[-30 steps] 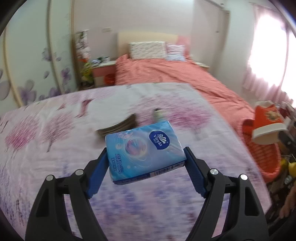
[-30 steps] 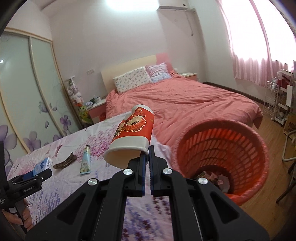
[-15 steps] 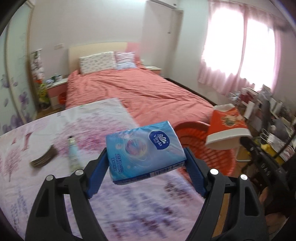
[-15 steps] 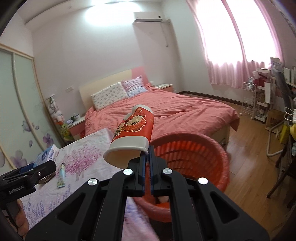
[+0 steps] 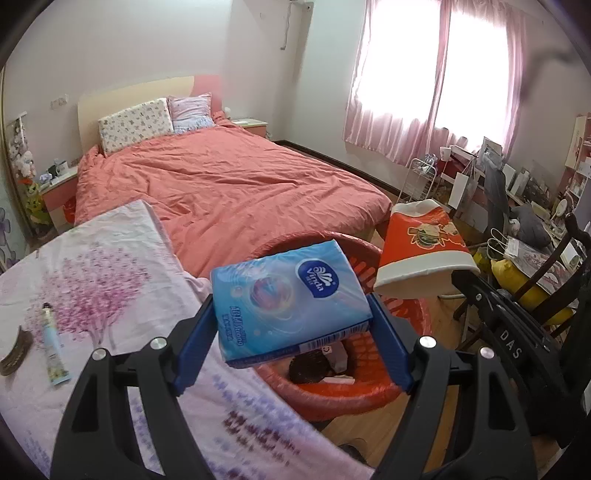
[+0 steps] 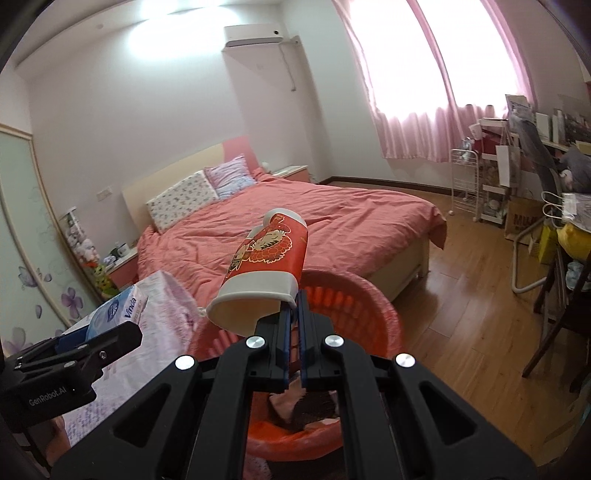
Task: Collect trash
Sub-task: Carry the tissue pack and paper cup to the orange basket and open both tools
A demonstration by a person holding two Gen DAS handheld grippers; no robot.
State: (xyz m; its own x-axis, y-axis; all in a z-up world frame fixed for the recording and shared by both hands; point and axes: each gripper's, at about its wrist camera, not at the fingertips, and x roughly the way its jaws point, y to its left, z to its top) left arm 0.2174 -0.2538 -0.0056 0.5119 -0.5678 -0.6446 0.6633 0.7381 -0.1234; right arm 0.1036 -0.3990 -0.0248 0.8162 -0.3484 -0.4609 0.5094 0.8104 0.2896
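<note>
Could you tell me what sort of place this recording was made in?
A home bedroom, most likely: a double bed with pillows, pink curtains over the window, and a wall air conditioner.

A home bedroom; made double bed (image 6: 288,221), pillows (image 6: 181,201), pink curtains (image 6: 436,129) (wall air conditioner (image 6: 255,35) too)

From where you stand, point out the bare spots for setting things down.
The floral sheet lies bare between the small tube and the red basket, and again toward the coral bed. Its left edge is taken by the tube and a dark clip. The basket already holds scraps. The floor by the desk clutter is crowded.
</note>
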